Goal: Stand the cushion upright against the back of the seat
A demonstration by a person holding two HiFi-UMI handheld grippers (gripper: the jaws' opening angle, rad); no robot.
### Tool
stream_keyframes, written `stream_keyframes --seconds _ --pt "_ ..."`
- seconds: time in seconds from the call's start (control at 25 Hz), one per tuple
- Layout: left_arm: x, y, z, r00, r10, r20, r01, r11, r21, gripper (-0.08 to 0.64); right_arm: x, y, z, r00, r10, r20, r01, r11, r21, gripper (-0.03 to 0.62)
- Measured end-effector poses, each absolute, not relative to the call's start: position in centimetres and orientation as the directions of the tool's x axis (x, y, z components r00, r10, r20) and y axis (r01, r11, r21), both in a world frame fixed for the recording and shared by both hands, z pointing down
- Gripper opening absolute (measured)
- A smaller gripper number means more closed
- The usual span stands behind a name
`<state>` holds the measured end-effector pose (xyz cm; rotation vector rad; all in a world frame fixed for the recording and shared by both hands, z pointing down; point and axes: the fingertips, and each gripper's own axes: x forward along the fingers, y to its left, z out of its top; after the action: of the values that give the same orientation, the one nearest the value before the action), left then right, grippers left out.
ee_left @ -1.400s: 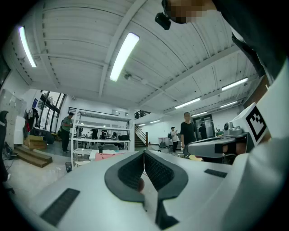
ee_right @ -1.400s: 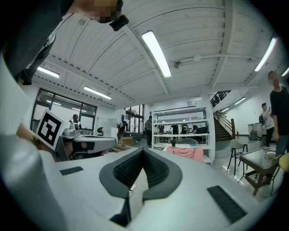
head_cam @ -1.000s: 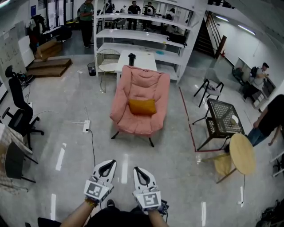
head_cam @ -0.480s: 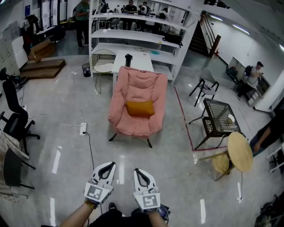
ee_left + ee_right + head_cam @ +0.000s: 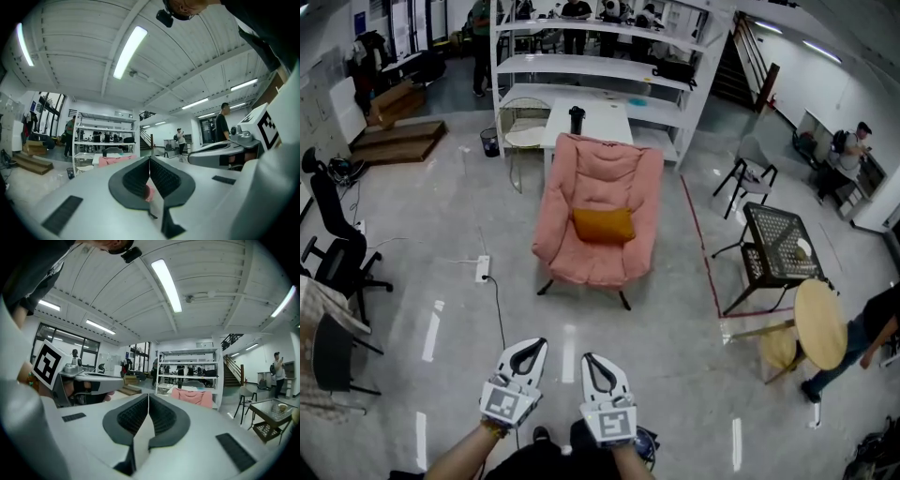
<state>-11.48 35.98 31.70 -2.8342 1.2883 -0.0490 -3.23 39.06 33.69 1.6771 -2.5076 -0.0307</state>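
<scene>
Bare floor (image 5: 675,337) lies open toward the armchair (image 5: 598,211) at twelve o'clock. A power strip (image 5: 483,268) and its cable (image 5: 499,314) lie at eleven. A mesh table (image 5: 778,246) and a round table (image 5: 820,323) crowd two o'clock.

The armchair (image 5: 600,211) at upper centre was padded pink cloth, quilted and matt. The cushion (image 5: 603,225) on it was a smoother orange fabric. The grey floor (image 5: 441,262) was polished and glossy, with bright reflected streaks. At right, the side table (image 5: 773,239) had a black perforated top, seemingly metal, and the round table (image 5: 820,323) a pale wooden one. The left gripper (image 5: 525,349) and right gripper (image 5: 594,362) were matt white plastic. Their pads (image 5: 138,180) were black and finely ribbed.
</scene>
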Motion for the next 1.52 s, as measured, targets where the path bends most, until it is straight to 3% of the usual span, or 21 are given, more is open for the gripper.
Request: stream_keyframes --seconds 0.32,0.68,1.52 --pt "-5.6 31.9 33.2 0.621 -0.782 0.056 -0.780 -0.623 -0.050 0.014 3.1 34.0 34.2 -0.403 -0.913 0.059 -0.913 0.406 0.038 0.015" --pt "-4.4 27.5 34.0 0.584 -0.807 0.092 -0.806 -0.589 -0.056 0.014 5.8 30.0 36.2 -0.416 -0.903 0.108 -0.909 0.417 -0.016 0.015" --pt "-11.2 13.2 36.5 0.692 -0.715 0.101 -0.720 -0.693 0.028 0.014 -3.0 17.0 37.9 -0.347 -0.917 0.198 -0.928 0.366 0.069 0.015"
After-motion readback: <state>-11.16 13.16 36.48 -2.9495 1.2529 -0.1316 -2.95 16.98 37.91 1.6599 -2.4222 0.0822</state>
